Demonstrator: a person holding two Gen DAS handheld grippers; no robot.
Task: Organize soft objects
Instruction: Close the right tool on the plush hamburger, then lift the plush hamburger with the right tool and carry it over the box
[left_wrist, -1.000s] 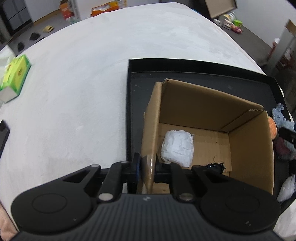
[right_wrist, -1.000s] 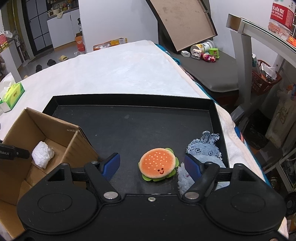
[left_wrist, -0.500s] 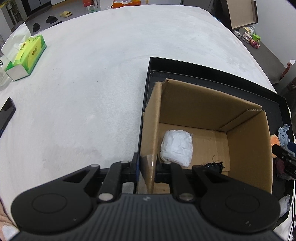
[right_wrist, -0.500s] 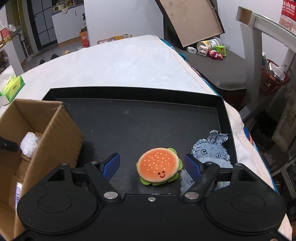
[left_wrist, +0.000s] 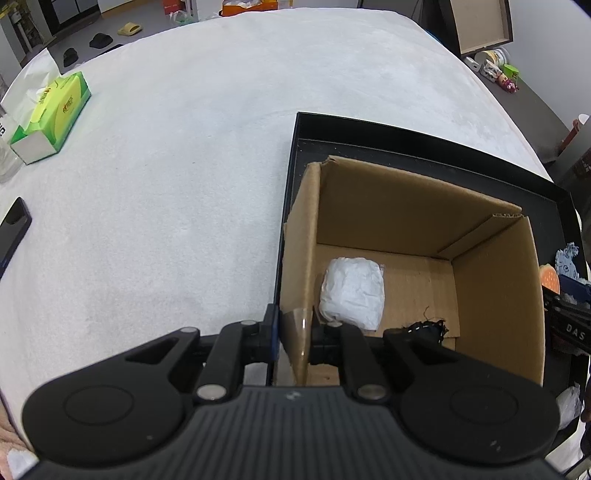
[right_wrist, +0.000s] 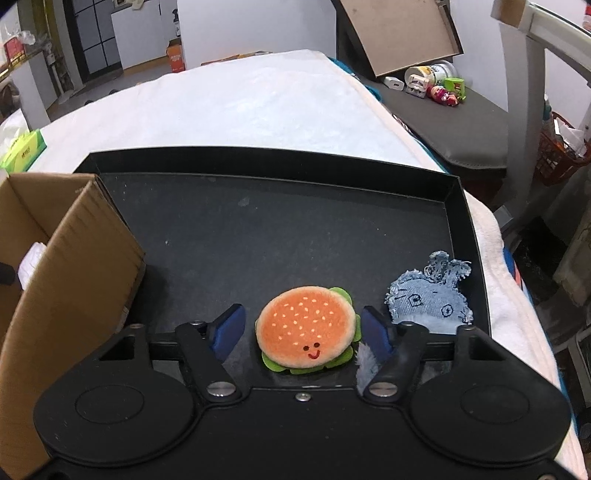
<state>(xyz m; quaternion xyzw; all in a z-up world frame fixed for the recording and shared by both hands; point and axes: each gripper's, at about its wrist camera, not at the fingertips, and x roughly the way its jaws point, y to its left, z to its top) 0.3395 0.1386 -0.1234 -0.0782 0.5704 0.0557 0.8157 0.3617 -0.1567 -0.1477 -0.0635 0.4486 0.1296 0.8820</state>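
Brown corrugated cardboard box (left_wrist: 413, 258) standing open-topped at the left end of a black tray (right_wrist: 280, 236), tray resting on a white-covered table (left_wrist: 166, 166). Near left wall of the box pinched by the left gripper (left_wrist: 293, 336), jaws clamped together on the cardboard, one finger outside and one inside. Inside the box, on its floor: a crumpled white soft bundle (left_wrist: 352, 291) against the left wall, and a small black frayed scrap (left_wrist: 428, 326) just beside it, toward the near wall.

Right gripper (right_wrist: 301, 334) low over the tray's near right part, jaws spread apart and straddling an orange plush hamburger (right_wrist: 306, 338) with a red smiling face and green felt edge. Blue pads (right_wrist: 227, 330) flanking the burger, left one clearly apart from it, right one just beside its edge; contact not certain. Blue denim rabbit-shaped toy (right_wrist: 430, 297) lying flat just right of the burger, close to the tray's right wall. Pale fluffy tuft under the right finger, unclear what.

On the table, well apart from the tray: green tissue box (left_wrist: 51, 116) far left, dark phone (left_wrist: 13, 229) at the left edge.
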